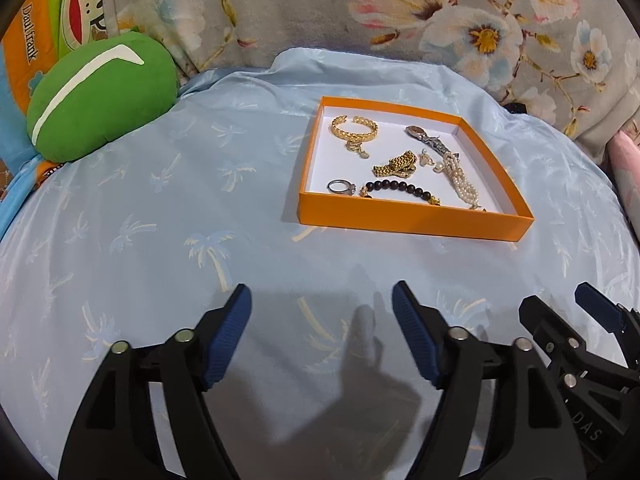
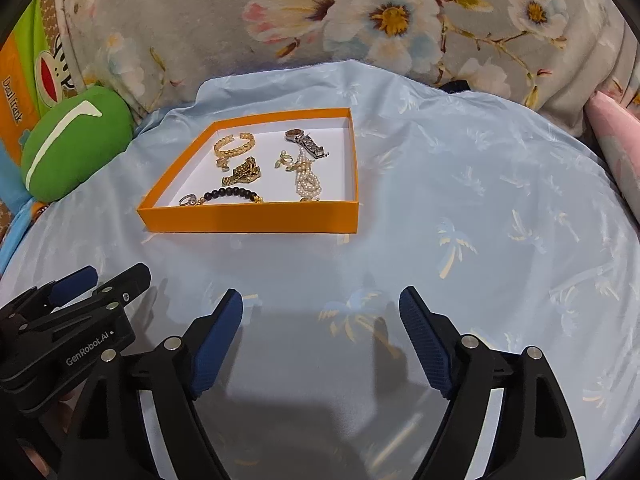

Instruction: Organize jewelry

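My left gripper (image 1: 322, 300) hovering spread wide and empty, my right gripper (image 2: 320, 304) gaping likewise beside it, orange tray (image 1: 408, 220) lying ahead on the blue sheet (image 1: 160, 240), gold bangle (image 1: 354, 128), ring (image 1: 341, 187), pearl strand (image 1: 462, 182) and black bead bracelet (image 1: 396, 188) sitting inside it

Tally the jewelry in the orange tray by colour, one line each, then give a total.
In the orange tray:
Gold: 3, the cuff bracelet, small charm, chain band
Silver: 2, the watch, ring
Pearl white: 2, the strand, earrings
Black: 1, the bead bracelet
Total: 8
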`<state>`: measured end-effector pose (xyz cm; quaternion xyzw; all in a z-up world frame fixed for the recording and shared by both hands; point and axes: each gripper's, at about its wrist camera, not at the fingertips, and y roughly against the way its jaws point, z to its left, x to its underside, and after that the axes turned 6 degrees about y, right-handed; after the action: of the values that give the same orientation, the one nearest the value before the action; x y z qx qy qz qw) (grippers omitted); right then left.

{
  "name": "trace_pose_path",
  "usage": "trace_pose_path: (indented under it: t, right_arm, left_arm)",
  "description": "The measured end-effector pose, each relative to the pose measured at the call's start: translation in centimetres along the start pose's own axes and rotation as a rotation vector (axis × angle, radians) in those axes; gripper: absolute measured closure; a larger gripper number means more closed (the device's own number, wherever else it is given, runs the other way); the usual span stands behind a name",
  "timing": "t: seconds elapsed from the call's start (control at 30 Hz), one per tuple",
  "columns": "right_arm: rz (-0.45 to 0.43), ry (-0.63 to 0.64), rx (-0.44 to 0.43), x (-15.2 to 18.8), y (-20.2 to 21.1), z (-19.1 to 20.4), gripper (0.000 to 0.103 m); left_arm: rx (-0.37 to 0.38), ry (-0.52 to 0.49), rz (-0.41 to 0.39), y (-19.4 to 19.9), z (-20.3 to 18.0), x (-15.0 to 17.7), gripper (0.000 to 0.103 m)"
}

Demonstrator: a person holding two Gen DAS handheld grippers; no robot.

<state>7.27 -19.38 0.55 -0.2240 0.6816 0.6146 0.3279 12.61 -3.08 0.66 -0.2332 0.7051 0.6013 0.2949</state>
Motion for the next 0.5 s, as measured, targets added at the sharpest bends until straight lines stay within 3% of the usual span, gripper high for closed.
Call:
trace_pose_path:
  t: [0.33,0.5]
  right_arm:
    - [-0.003,0.027,0.016,-0.08,-0.01,0.54,0.017]
    - [0.010,0.013,0.013,-0.54,-0.71,0.48,0.017]
  left_arm:
    - [-0.068,-0.030,0.005,-0.25,-0.62,0.02,0.025]
    - [-0.065,0.018,0.007,-0.79,-0.25,-0.57,0.025]
